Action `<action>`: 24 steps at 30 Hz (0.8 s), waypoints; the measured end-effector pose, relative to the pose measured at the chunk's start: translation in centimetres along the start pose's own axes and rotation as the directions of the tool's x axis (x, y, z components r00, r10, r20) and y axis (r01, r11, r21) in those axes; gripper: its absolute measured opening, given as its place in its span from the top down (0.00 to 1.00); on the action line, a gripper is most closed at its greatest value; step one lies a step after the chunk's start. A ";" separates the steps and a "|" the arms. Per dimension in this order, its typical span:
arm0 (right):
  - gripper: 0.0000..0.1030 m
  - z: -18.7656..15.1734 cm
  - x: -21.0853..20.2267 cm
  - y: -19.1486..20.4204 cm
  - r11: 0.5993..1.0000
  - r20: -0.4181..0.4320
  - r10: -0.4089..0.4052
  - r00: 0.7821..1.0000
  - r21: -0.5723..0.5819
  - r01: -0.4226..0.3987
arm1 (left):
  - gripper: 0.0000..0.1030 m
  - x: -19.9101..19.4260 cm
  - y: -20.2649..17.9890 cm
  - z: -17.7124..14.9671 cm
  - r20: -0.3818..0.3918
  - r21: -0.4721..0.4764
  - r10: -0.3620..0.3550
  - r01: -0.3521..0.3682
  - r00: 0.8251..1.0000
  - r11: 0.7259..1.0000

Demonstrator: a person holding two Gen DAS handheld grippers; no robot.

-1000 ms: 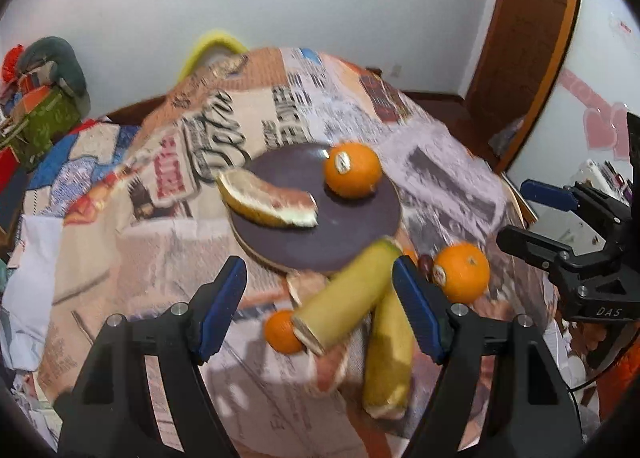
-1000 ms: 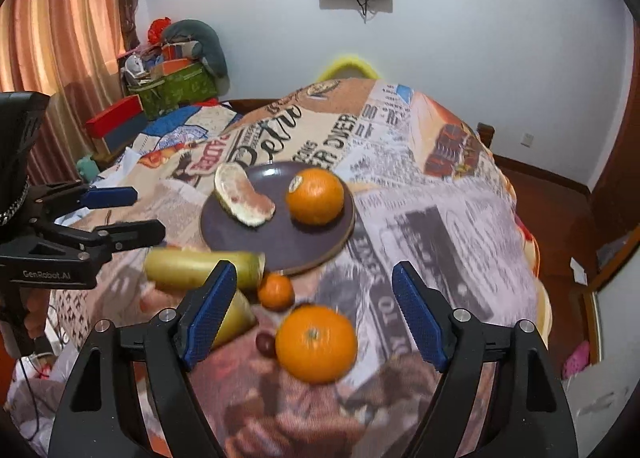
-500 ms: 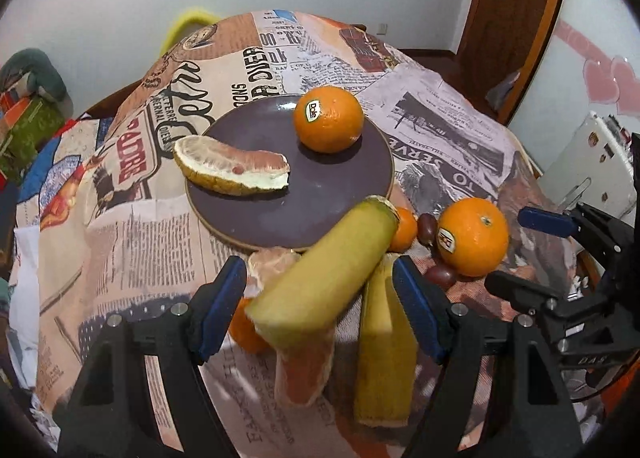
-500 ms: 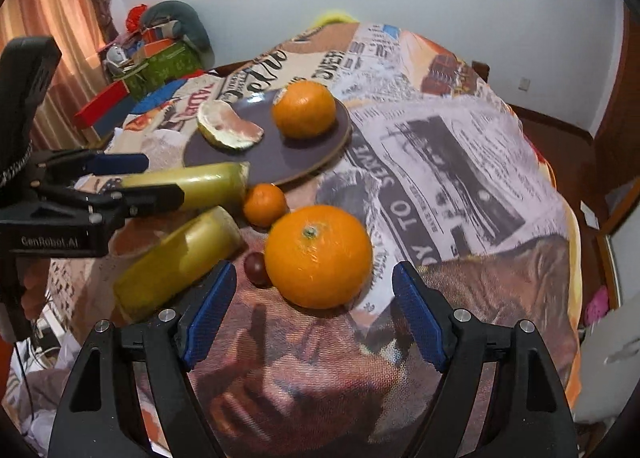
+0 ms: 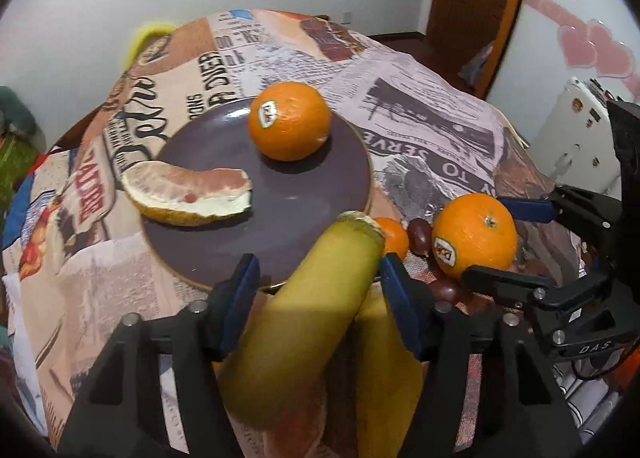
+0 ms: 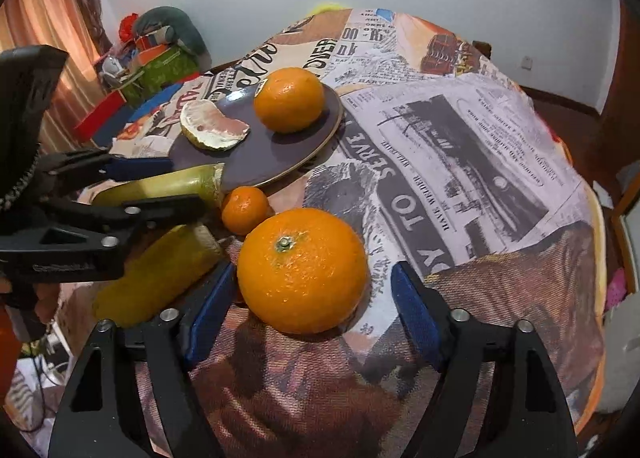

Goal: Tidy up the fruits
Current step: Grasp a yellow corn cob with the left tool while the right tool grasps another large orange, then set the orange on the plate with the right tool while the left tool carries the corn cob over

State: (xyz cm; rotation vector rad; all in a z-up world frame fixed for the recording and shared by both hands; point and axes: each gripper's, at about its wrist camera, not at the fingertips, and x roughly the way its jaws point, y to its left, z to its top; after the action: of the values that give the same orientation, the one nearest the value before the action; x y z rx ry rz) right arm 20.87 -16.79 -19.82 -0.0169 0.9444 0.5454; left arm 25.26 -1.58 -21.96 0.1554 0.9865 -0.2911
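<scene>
Fruits: banana straddled by wide-open left tongs, nothing gripped | orange on tablecloth between spread right tongs, unheld | plate just beyond | risk: orange judged likely to roll off if nudged during closing

Soft indoor light falls from above; short shadows sit under the oranges on the plate. Fisheye bending and dark corners frame both views. The near banana is blurred.
</scene>
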 end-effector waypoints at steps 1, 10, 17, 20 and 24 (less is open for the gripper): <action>0.39 -0.1 0.0 0.1 1.000 -0.007 0.018 1.000 -0.002 -0.018 | 0.43 0.2 -0.1 0.1 -0.001 0.005 -0.003 0.003 1.000 1.000; 0.40 0.2 -0.2 0.0 0.999 0.000 0.034 0.999 0.010 -0.034 | 0.64 0.4 -0.2 0.4 0.018 0.038 0.043 -0.044 0.999 0.998; 0.41 1.2 -1.0 0.0 0.999 0.035 0.034 0.999 0.015 -0.035 | 0.65 -2.1 1.2 0.4 0.068 -0.026 0.034 -0.032 0.997 0.999; 0.41 1.7 -1.8 0.2 0.999 0.060 0.034 0.998 0.017 -0.035 | 0.65 -3.9 2.0 0.3 0.105 -0.075 0.023 -0.015 0.994 0.997; 0.41 2.4 -2.8 0.6 0.999 0.094 0.032 0.995 0.010 -0.033 | 0.65 -6.2 2.5 -0.1 0.151 -0.111 0.031 -0.015 0.988 0.994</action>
State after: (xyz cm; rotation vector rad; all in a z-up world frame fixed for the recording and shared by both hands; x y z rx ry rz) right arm 21.16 -16.90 -16.11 0.0345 0.8579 0.5658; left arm 22.73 1.95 -16.84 0.0436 0.8459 -0.2236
